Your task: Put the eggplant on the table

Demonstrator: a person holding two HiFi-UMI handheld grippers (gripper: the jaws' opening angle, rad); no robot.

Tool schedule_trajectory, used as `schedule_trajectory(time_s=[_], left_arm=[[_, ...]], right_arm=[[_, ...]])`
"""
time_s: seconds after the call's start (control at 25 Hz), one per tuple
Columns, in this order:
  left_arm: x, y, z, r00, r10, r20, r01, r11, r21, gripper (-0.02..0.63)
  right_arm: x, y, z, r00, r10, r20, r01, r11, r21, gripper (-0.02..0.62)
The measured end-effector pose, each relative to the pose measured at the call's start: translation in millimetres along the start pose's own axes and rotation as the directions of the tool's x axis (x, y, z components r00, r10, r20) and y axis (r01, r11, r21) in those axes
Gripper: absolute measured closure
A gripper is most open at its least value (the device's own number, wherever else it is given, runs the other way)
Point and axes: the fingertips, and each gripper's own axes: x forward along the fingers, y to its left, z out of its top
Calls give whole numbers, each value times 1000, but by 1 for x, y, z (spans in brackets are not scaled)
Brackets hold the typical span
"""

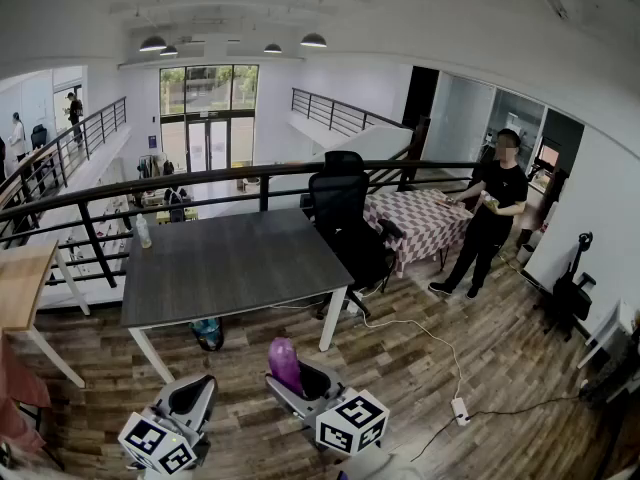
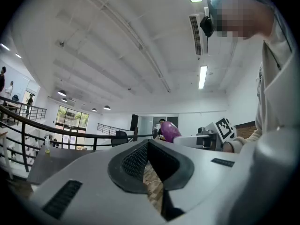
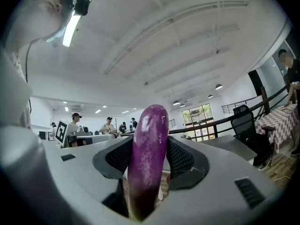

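The purple eggplant [image 1: 284,363] stands upright between the jaws of my right gripper [image 1: 297,376], low over the wood floor in front of the grey table [image 1: 240,268]. In the right gripper view both mesh pads press on the eggplant [image 3: 147,158], and the table [image 3: 225,144] lies ahead to the right. My left gripper [image 1: 185,398] hangs beside it on the left, its jaws together with nothing between them. The left gripper view shows its pads meeting at the tips, with the eggplant [image 2: 169,130] off to the right and the table [image 2: 51,161] to the left.
A bottle [image 1: 143,231] stands at the table's far left corner. A black office chair [image 1: 340,208] sits at its right end, with a checkered table [image 1: 420,223] and a standing person [image 1: 490,218] beyond. A power strip [image 1: 460,408] and cable lie on the floor. A railing [image 1: 200,183] runs behind.
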Motion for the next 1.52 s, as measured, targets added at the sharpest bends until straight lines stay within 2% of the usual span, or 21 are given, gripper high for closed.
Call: schedule_trajectory(time_s=[0.52, 0.92, 1.36, 1.52], left_arm=[[-5, -6, 8, 1000, 5, 7, -5, 1000, -1, 606], [1, -11, 6, 1000, 1, 19, -1, 1000, 0, 606], [-2, -21, -5, 999, 38, 17, -38, 999, -13, 606], [5, -30, -8, 998, 55, 6, -55, 999, -2, 606]], right_arm=[[-4, 5, 0, 1000, 0, -17, 0, 1000, -3, 368], [-8, 0, 2, 999, 38, 10, -38, 999, 37, 367], [-17, -6, -10, 998, 53, -18, -51, 997, 65, 367], [-21, -13, -11, 996, 82, -21, -80, 995, 63, 367]])
